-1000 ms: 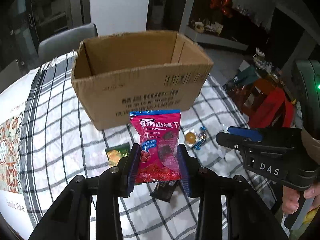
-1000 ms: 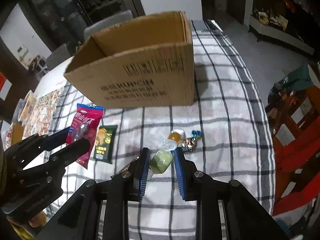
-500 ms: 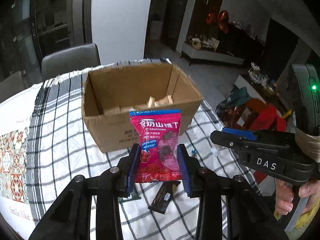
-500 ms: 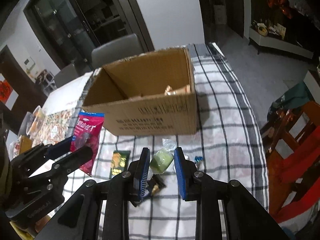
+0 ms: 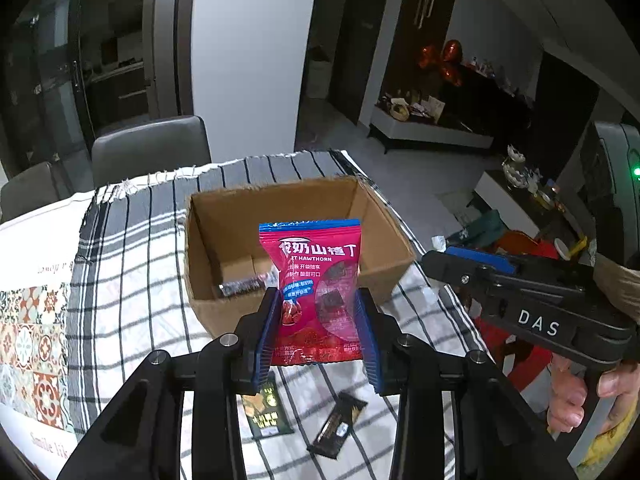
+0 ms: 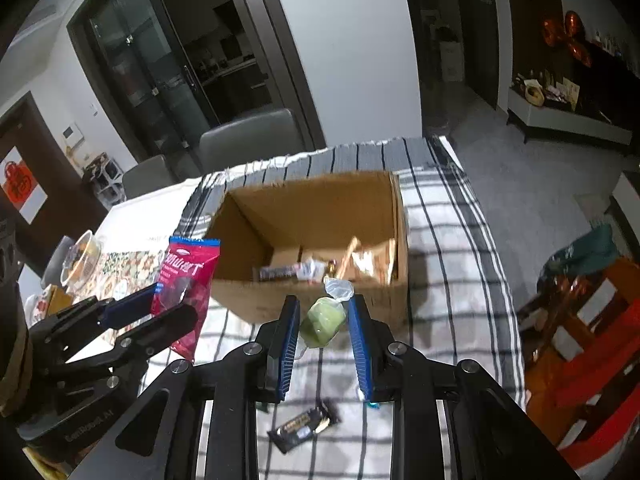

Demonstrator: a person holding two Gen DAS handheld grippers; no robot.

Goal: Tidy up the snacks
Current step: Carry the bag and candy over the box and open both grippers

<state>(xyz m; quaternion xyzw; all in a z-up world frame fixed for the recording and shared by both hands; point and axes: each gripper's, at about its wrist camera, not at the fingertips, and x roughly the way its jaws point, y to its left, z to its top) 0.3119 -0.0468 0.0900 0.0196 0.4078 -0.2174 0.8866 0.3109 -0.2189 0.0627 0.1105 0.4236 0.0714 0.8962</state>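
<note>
box [image 5: 294, 240]: open cardboard, far side of checked cloth [image 5: 132, 280]; several wrapped snacks already inside
red hawthorn packet [image 5: 318, 292]: clamped upright in left gripper [image 5: 318, 332], in air just before box
green candy [image 6: 323, 322]: pinched in right gripper [image 6: 323, 340], jaws nearly closed, near box front wall
left on cloth: dark bar [image 6: 306, 426], green packet [image 5: 266, 412], near side
progress: partway; both held items not yet dropped in, at least two more to collect
</note>
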